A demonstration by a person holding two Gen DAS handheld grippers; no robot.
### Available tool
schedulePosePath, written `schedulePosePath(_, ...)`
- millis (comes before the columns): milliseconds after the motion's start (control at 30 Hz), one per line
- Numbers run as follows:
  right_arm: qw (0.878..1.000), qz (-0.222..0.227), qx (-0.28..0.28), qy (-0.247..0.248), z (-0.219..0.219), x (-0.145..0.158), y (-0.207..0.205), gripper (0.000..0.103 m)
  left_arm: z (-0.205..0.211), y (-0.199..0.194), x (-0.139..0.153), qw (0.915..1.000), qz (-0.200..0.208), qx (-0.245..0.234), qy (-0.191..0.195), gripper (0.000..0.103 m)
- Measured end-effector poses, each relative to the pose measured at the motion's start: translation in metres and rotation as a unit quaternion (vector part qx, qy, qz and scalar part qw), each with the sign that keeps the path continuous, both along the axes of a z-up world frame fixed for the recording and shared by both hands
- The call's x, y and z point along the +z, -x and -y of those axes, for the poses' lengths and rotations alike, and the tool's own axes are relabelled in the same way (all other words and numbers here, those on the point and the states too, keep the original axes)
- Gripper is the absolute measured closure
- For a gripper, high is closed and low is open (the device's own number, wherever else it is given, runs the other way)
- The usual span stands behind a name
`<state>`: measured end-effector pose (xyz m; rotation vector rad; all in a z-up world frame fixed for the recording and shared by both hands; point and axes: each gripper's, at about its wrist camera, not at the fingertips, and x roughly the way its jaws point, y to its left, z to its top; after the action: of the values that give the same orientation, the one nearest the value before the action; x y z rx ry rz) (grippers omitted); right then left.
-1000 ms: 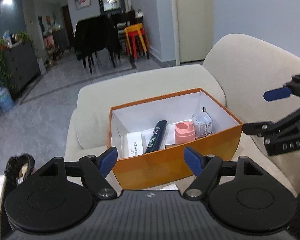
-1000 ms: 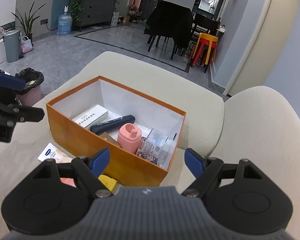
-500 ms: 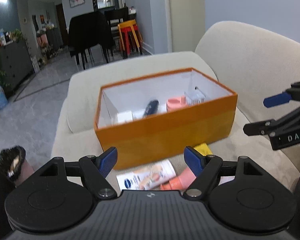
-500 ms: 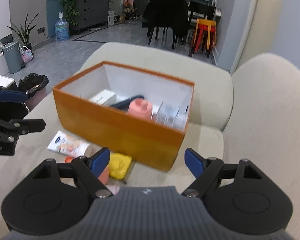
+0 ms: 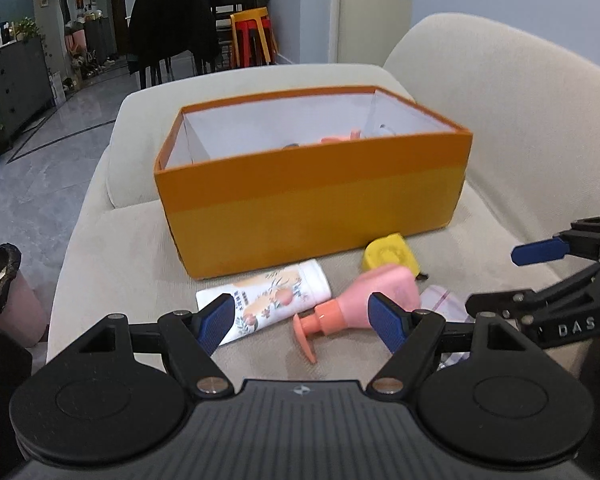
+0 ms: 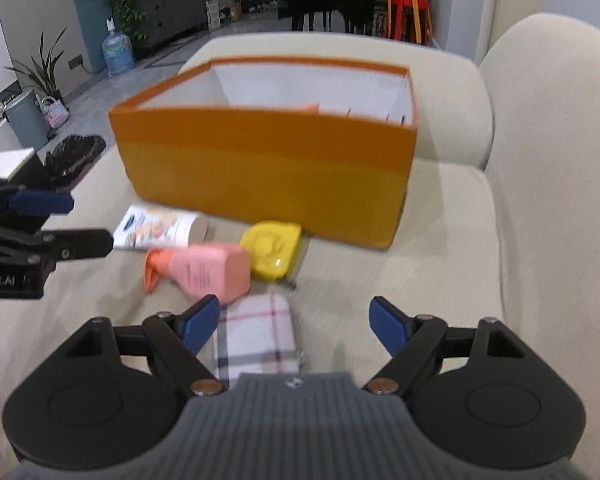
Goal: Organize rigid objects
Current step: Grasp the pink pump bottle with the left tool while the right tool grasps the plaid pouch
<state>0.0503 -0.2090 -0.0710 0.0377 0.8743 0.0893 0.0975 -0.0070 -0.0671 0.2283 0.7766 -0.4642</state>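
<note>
Both cameras now sit lower and further back than a second ago: the orange box (image 5: 312, 204) no longer shows its floor, only the near wall and a sliver of a pink item (image 5: 340, 139) over the rim, and the clutter in front of it has come into view. The box rests on the beige sofa seat (image 6: 452, 248). Four loose things lie before it: one white tube (image 5: 268, 300) printed with peach fruit and a blue oval logo whose text is too small to read, one pink pump bottle (image 6: 204, 268) on its side with blurred lettering, one yellow square case (image 6: 272, 248) touching the box's foot, and one plaid pouch (image 6: 256, 336) nearest the right gripper. The left gripper (image 5: 302, 320) hangs with jaws spread wide and empty, the tube and the pump head between its fingers from this angle. The right gripper (image 6: 294, 322) is likewise wide apart, empty, above the pouch. Its side reads "DAS"; the left one's reads "obot.AI"
</note>
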Motion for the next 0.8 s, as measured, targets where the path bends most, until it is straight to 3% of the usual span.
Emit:
schedulePosePath(500,0.998,-0.062,0.011,-0.002,-0.010,-0.039,-0.008,0.020,0.022,-0.011,-0.034,0.9930,0.005,-0.117,-0.015,0.014)
schedulePosePath(667,0.997,-0.072,0.015,-0.001,-0.013,-0.044,-0.010,0.021,0.043,-0.020,-0.040,0.9791,0.004,-0.198,-0.048,0.015)
schedulePosePath(800,0.997,-0.075,0.020,0.003,-0.014,-0.045,-0.009,0.020,0.055,-0.028,-0.048,0.9696,0.003,-0.231,-0.082,0.015)
